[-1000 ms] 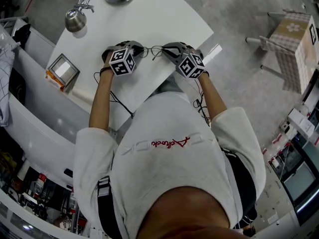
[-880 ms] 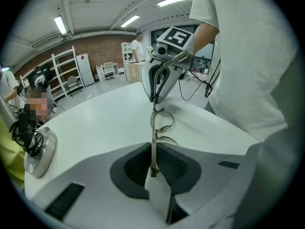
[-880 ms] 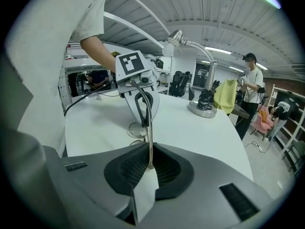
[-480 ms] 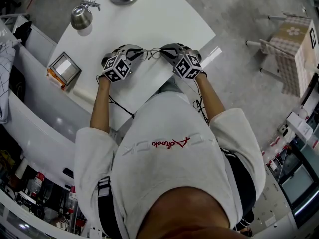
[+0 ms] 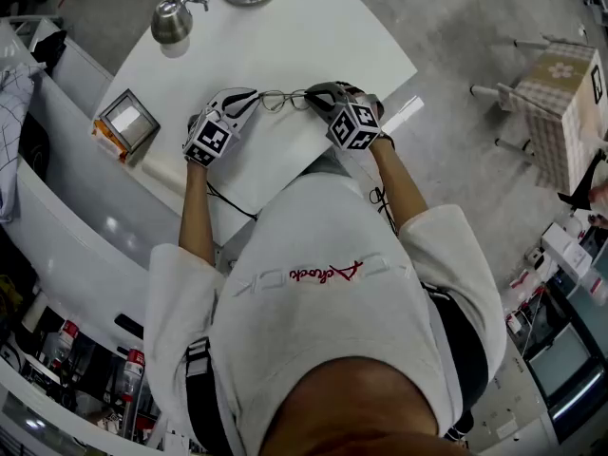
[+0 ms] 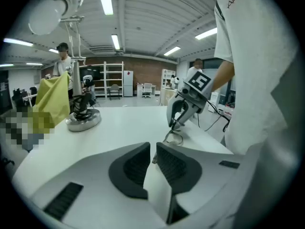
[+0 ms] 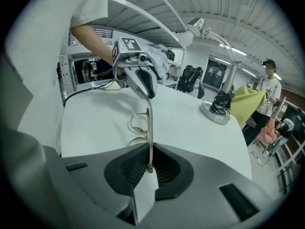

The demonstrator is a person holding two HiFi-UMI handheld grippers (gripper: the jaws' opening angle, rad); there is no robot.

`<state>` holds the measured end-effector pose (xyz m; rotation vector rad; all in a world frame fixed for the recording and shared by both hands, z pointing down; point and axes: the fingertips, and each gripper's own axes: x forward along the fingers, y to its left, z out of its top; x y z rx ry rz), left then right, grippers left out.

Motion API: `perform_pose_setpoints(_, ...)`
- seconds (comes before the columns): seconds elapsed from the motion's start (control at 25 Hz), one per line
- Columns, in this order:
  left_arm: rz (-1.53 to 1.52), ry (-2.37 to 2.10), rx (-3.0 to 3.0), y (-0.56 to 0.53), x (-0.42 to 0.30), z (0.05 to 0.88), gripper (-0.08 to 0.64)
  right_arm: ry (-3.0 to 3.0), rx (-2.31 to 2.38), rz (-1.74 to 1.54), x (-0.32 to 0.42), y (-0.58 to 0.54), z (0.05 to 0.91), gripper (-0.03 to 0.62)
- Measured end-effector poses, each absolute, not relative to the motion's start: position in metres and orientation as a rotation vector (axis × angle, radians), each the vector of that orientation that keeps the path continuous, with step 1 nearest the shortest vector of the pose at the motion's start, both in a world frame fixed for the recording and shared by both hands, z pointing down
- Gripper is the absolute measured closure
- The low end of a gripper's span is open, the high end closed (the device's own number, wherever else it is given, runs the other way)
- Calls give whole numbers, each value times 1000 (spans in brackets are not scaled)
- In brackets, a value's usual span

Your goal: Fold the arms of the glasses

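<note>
Glasses held between your two grippers, over the table

The white table [image 5: 313, 46] lies beneath; above its near edge your left gripper [image 5: 244, 101] pinches one end of the frame; your right gripper [image 5: 318, 95], its jaws just now closing, clamps an arm's tip; the glasses [image 5: 275, 101] span between them.

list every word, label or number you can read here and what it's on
Red cursive print on the white shirt: upside down and stylised, not readable with certainty.
Marker cubes: black-and-white square patterns, no words.
Labels on the red-capped containers: too small to read.
No other text shows.
</note>
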<state>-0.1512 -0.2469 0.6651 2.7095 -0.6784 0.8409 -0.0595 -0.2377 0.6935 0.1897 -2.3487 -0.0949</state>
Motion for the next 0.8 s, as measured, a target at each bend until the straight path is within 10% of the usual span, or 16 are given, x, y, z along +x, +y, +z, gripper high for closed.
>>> perform_pose_setpoints(0.8,725,-922,2699,-237,-165,626,492,-2301,214,-74,-75,-241,704,501)
